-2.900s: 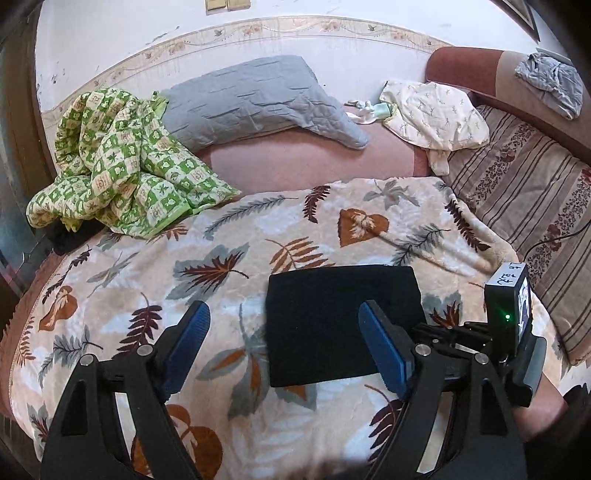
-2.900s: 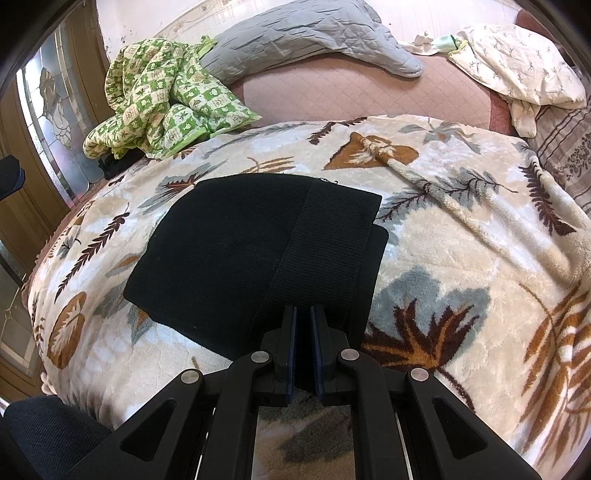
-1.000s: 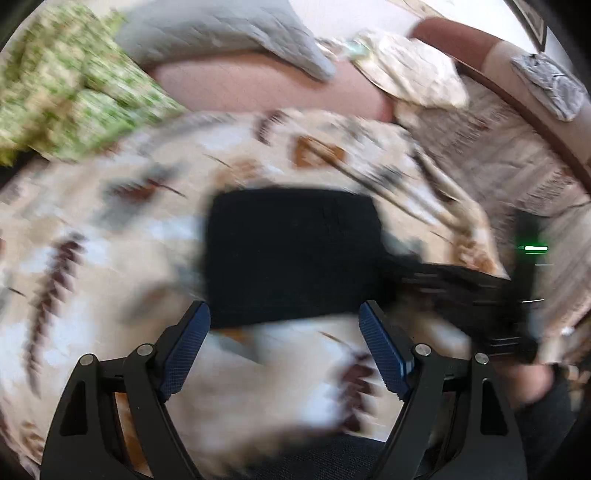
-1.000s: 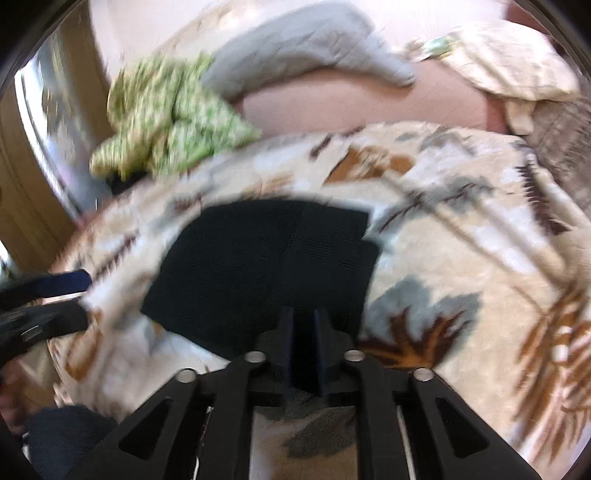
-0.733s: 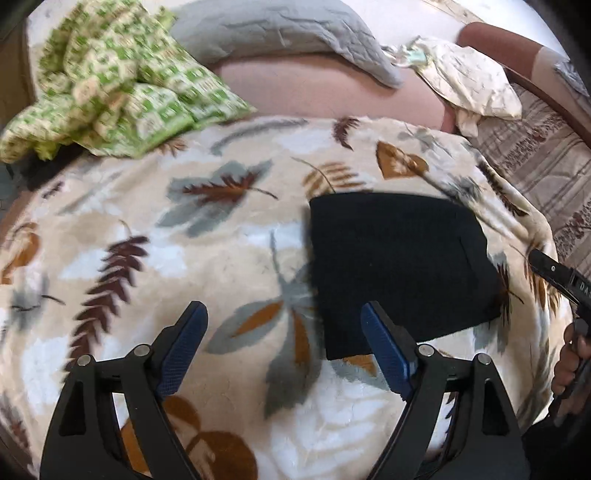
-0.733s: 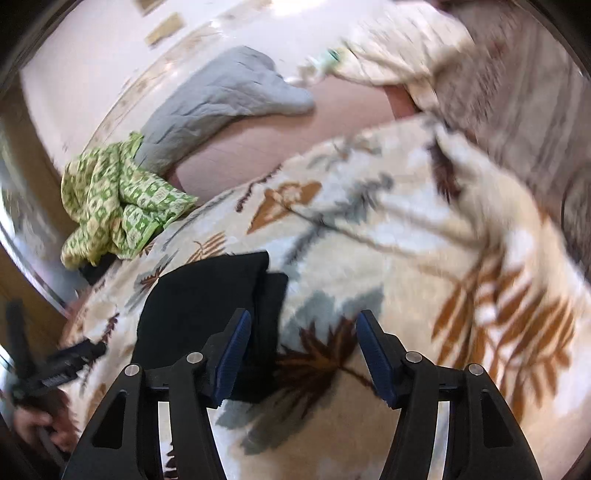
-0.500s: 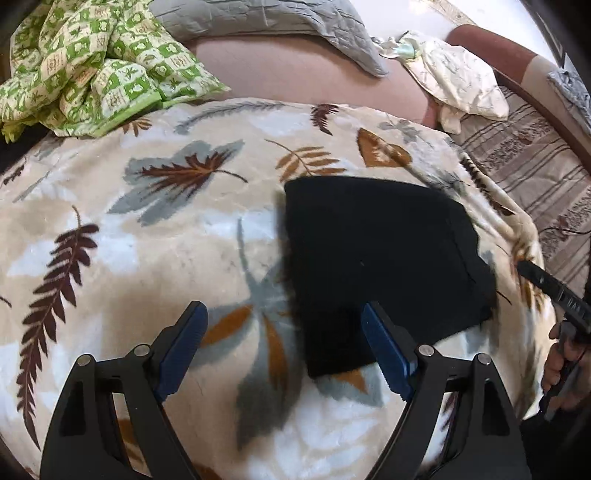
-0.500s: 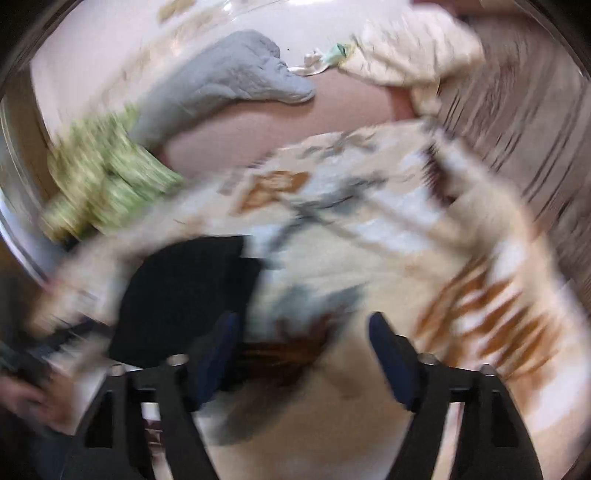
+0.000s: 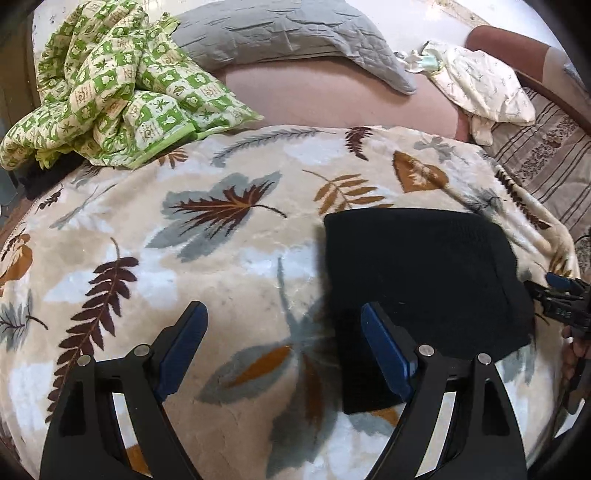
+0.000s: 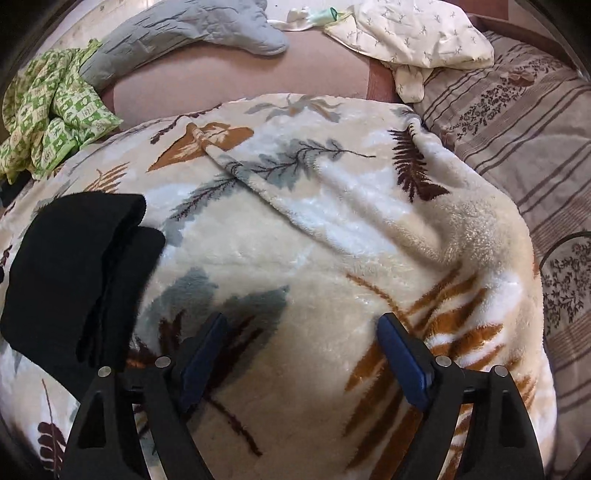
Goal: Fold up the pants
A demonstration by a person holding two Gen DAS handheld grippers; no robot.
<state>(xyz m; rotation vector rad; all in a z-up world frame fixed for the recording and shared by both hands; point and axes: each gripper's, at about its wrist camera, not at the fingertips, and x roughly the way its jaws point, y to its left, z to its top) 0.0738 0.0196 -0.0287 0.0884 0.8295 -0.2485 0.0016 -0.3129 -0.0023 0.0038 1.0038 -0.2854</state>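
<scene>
The black pants (image 9: pixel 421 280) lie folded into a compact rectangle on the leaf-patterned blanket (image 9: pixel 221 258). In the right wrist view the pants (image 10: pixel 74 273) sit at the left, with stacked layers showing at their right edge. My left gripper (image 9: pixel 284 350) is open and empty, its right finger just over the pants' near left corner. My right gripper (image 10: pixel 303 354) is open and empty over bare blanket (image 10: pixel 332 240), to the right of the pants. The right gripper's tip (image 9: pixel 561 291) shows at the far right of the left wrist view.
A green checked quilt (image 9: pixel 110 85) is bunched at the back left. A grey pillow (image 9: pixel 295 33) and a cream cloth (image 9: pixel 484 85) lie at the back. A striped cushion (image 10: pixel 517 122) borders the blanket on the right.
My right gripper opened, let go of the pants and swung right over bare blanket. My left gripper swung left, so the pants now sit to its right.
</scene>
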